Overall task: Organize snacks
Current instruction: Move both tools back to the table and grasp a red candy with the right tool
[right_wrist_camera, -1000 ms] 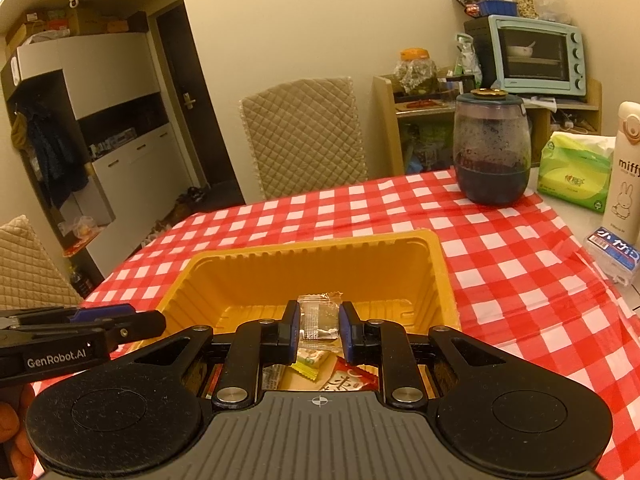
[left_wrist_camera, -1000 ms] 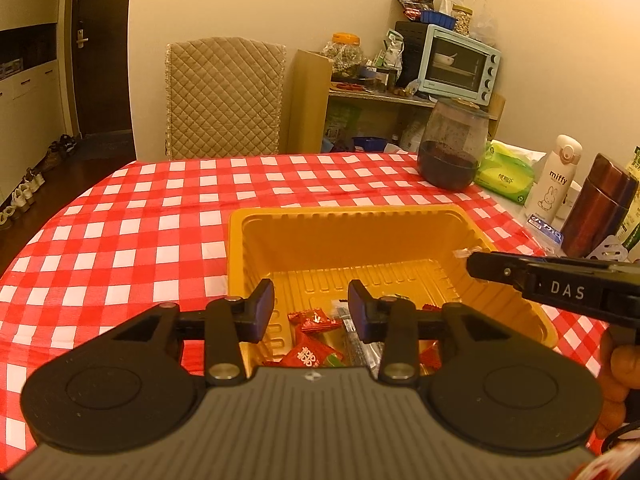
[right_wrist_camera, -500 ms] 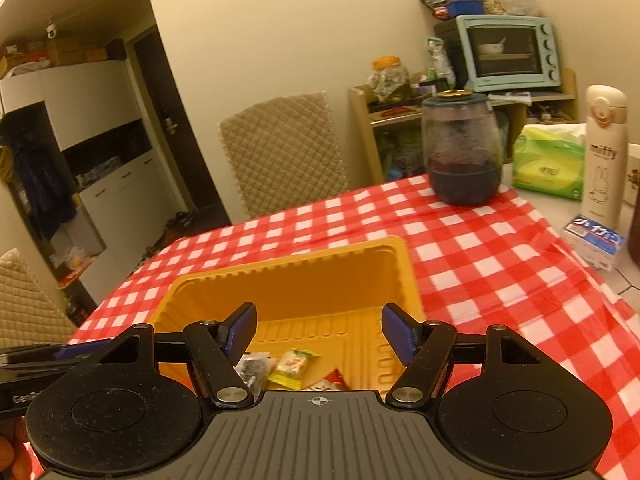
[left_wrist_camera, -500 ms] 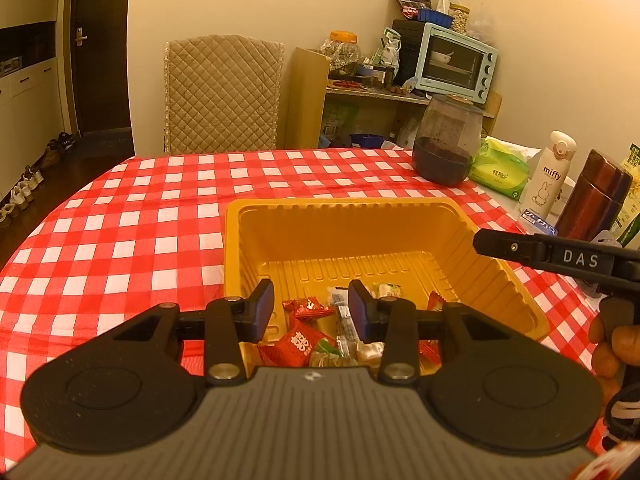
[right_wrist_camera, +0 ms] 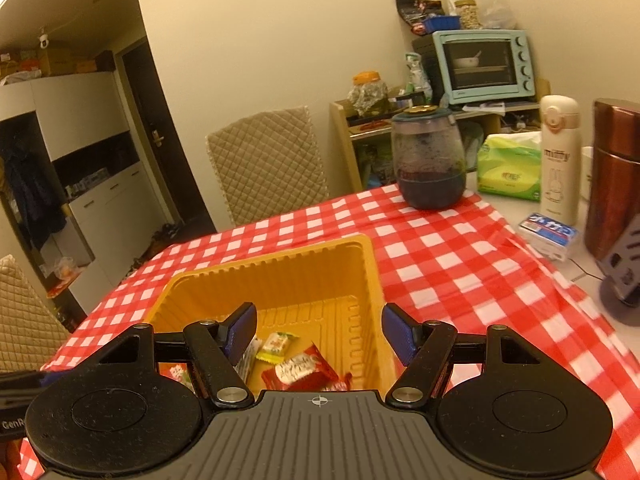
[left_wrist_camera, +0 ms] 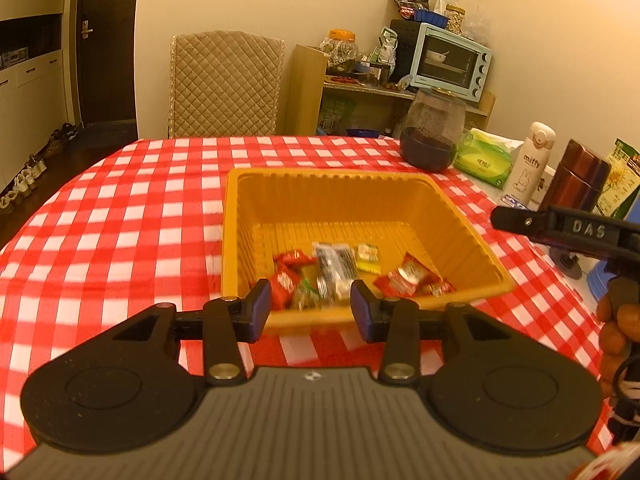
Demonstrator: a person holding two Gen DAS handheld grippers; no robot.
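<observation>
Both claws spread, nothing held: left claw [left_wrist_camera: 311, 305], right claw [right_wrist_camera: 319, 333]. Snacks [left_wrist_camera: 340, 270] lie in yellow tray [left_wrist_camera: 332, 178]. I scan the tabletop [left_wrist_camera: 120, 216] for strays (none visible) before withdrawing.

— On the red-and-white checked tablecloth [left_wrist_camera: 120, 216], mid-table: a yellow plastic tray [left_wrist_camera: 460, 216]. Inside, toward the near wall: small wrapped snacks [left_wrist_camera: 336, 268].

— And beyond the tray, to the right?

— A round dark glass jar [left_wrist_camera: 432, 132]. Right of that, a green tissue pack [left_wrist_camera: 484, 160], then a white Miffy flask [left_wrist_camera: 532, 164]. Behind the table, a quilted beige chair [left_wrist_camera: 226, 84].
</observation>
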